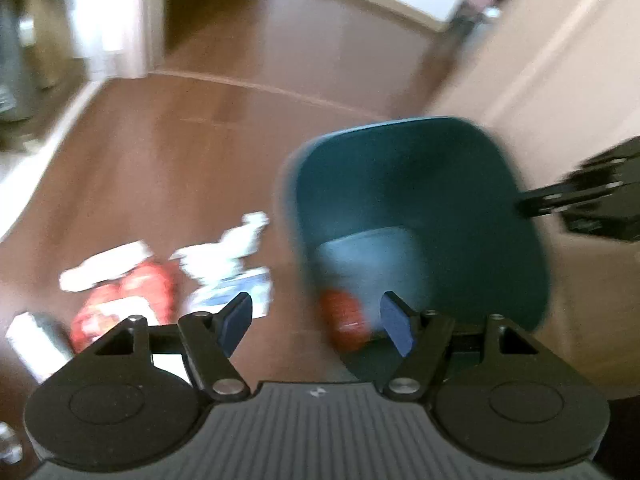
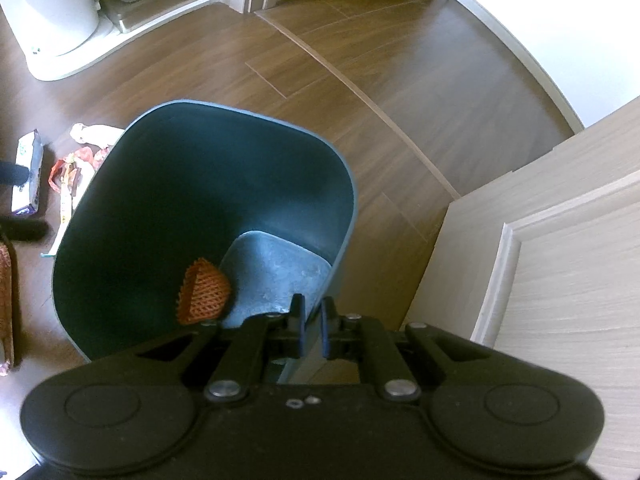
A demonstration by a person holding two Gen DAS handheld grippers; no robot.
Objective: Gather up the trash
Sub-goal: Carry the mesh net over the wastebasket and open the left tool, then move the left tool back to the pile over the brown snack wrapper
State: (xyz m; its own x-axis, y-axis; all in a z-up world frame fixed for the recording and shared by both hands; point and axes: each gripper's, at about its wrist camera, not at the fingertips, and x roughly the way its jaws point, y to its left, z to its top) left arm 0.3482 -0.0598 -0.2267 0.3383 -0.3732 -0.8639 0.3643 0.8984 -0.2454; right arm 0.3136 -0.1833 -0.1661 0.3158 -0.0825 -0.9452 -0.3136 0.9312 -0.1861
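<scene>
No writing can be read on any wrapper; the left wrist view is blurred. The right claw [image 2: 311, 322] is clamped on the near rim of the dark green bin [image 2: 160, 184], which stands on the wooden floor [image 2: 400, 64]. An orange foam net [image 2: 204, 296] lies inside. The left claw [image 1: 316, 320] gapes wide, holding nothing, above the bin's left edge. Wrappers [image 1: 132, 292] and crumpled paper [image 1: 236, 244] lie just left of the bin.
</scene>
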